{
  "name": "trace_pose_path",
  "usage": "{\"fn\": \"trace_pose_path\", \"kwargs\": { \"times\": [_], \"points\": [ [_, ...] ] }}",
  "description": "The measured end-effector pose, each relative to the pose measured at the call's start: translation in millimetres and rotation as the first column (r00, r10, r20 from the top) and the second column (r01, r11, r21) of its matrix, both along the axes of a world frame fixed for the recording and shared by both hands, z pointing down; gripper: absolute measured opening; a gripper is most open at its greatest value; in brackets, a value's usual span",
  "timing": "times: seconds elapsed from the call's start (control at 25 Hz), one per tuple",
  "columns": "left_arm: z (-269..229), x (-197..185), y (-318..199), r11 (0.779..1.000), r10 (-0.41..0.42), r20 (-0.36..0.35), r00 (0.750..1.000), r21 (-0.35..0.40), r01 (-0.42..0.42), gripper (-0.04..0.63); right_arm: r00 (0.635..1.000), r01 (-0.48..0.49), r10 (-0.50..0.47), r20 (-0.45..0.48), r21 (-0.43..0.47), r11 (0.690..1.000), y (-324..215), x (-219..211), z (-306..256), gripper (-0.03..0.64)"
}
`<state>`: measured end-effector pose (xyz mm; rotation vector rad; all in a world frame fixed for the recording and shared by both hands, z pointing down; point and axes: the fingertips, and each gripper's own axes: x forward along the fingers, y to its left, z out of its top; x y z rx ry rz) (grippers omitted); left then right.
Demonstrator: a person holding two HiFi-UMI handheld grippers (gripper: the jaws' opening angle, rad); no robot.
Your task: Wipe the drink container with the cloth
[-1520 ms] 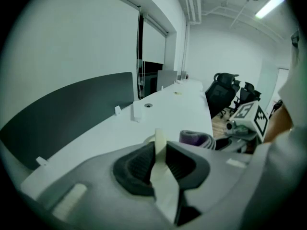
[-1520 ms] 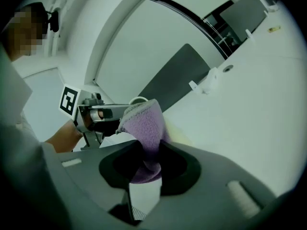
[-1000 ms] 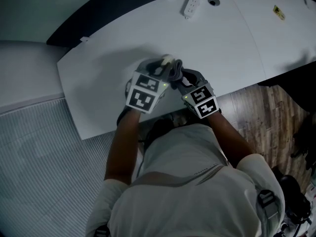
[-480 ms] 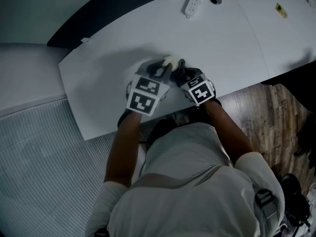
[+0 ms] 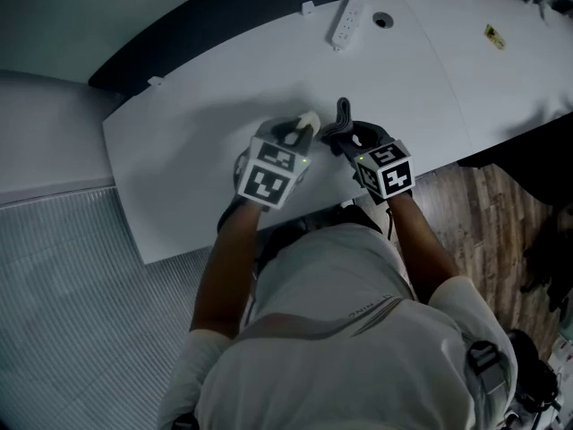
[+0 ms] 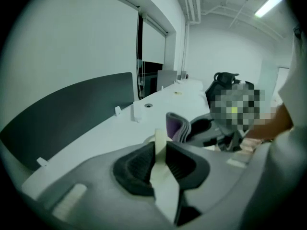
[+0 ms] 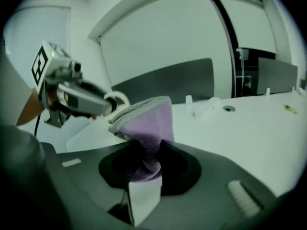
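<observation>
The left gripper (image 6: 160, 166) is clamped on a small cream-coloured drink container (image 6: 159, 137), whose pale wall runs edge-on between the two dark pads. From the head view the same left gripper (image 5: 300, 131) holds it just above the white counter (image 5: 430, 70), with the container's light rim poking out past the gripper's tip. The right gripper (image 7: 144, 164) is closed on a folded purple-grey cloth (image 7: 146, 119). The lower end of the cloth is pinched between the pads, and its folded upper part stands up and fans out ahead of the gripper. The cloth sits just to the right of the left gripper's tip, close beside the container. The head view shows a narrow gap between them. A white power strip (image 5: 346, 12) lies on the counter well beyond both grippers, near the far edge.
</observation>
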<state>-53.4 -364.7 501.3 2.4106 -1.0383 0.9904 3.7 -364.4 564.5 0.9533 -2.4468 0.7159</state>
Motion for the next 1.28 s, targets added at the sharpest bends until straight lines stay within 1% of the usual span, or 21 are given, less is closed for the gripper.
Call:
{"fn": "trace_pose_path", "kwargs": {
  "times": [0.04, 0.08, 0.12, 0.16, 0.2, 0.24, 0.28, 0.4, 0.48, 0.52, 0.56, 0.6, 0.72, 0.8, 0.88, 0.96, 1.04, 1.16, 1.28],
  "points": [
    [0, 0, 0, 1.000, 0.001, 0.000, 1.000, 0.002, -0.001, 0.066, 0.997, -0.041, 0.039, 0.063, 0.025, 0.999, -9, 6, -17, 0.106],
    [0, -1, 0, 1.000, 0.000, -0.002, 1.000, 0.004, 0.000, 0.066, 0.983, -0.089, 0.085, 0.162, 0.020, 0.996, -19, 12, -33, 0.104],
    [-1, -1, 1, 1.000, -0.002, -0.003, 1.000, 0.006, 0.002, 0.066, 0.951, -0.134, 0.133, 0.280, -0.015, 0.991, -29, 17, -48, 0.104],
    [-1, -1, 1, 1.000, -0.003, -0.004, 1.000, 0.007, 0.003, 0.066, 0.900, -0.166, 0.179, 0.397, -0.068, 0.984, -39, 20, -60, 0.104],
    [-1, -2, 1, 1.000, -0.005, -0.004, 1.000, 0.008, 0.005, 0.066, 0.842, -0.179, 0.216, 0.495, -0.121, 0.976, -47, 21, -69, 0.103],
    [-1, -2, 1, 1.000, -0.006, -0.004, 1.000, 0.008, 0.006, 0.066, 0.791, -0.182, 0.241, 0.562, -0.160, 0.970, -55, 21, -77, 0.103],
    [-1, -2, 1, 1.000, -0.005, -0.004, 1.000, 0.008, 0.005, 0.066, 0.759, -0.180, 0.252, 0.600, -0.178, 0.967, -61, 20, -81, 0.103],
    [-2, 0, 1, 1.000, -0.002, -0.001, 1.000, 0.003, 0.002, 0.066, 0.722, -0.147, 0.243, 0.648, -0.200, 0.969, -70, 11, -85, 0.103],
    [-2, 0, 1, 1.000, -0.006, 0.001, 1.000, 0.001, 0.006, 0.066, 0.678, -0.066, 0.219, 0.702, -0.239, 0.969, -70, -2, -86, 0.103],
    [-2, 0, 1, 1.000, -0.008, 0.002, 1.000, 0.002, 0.008, 0.066, 0.663, -0.024, 0.210, 0.719, -0.260, 0.965, -68, -9, -84, 0.103],
    [-2, 0, 0, 1.000, -0.009, 0.002, 1.000, 0.003, 0.009, 0.066, 0.663, 0.005, 0.209, 0.718, -0.284, 0.959, -67, -14, -77, 0.101],
    [-1, 0, 1, 1.000, -0.009, 0.001, 1.000, 0.005, 0.009, 0.066, 0.680, 0.025, 0.210, 0.702, -0.309, 0.951, -65, -18, -68, 0.101],
    [0, -1, 0, 1.000, -0.010, -0.001, 1.000, 0.009, 0.010, 0.066, 0.762, 0.069, 0.191, 0.619, -0.371, 0.926, -58, -25, -39, 0.100],
    [-1, -2, 1, 1.000, -0.010, -0.003, 1.000, 0.008, 0.010, 0.066, 0.804, 0.088, 0.155, 0.574, -0.373, 0.924, -56, -29, -29, 0.100],
    [-1, -3, 2, 1.000, -0.008, 0.000, 1.000, 0.007, 0.008, 0.066, 0.856, 0.100, 0.105, 0.506, -0.362, 0.927, -55, -32, -18, 0.100],
    [-1, -4, 2, 1.000, -0.008, -0.001, 1.000, 0.008, 0.008, 0.066, 0.897, 0.109, 0.062, 0.438, -0.355, 0.929, -55, -34, -6, 0.098],
    [-1, -4, 0, 1.000, -0.009, -0.003, 1.000, 0.009, 0.009, 0.066, 0.926, 0.114, 0.032, 0.376, -0.358, 0.927, -55, -36, 6, 0.098],
    [-2, -3, 0, 1.000, -0.008, -0.008, 1.000, 0.008, 0.008, 0.066, 0.966, 0.108, -0.011, 0.258, -0.363, 0.925, -52, -34, 28, 0.095],
    [-3, -5, -2, 1.000, -0.008, -0.008, 1.000, 0.012, 0.008, 0.066, 0.988, 0.118, -0.070, 0.140, -0.372, 0.921, -51, -35, 53, 0.094]
  ]
}}
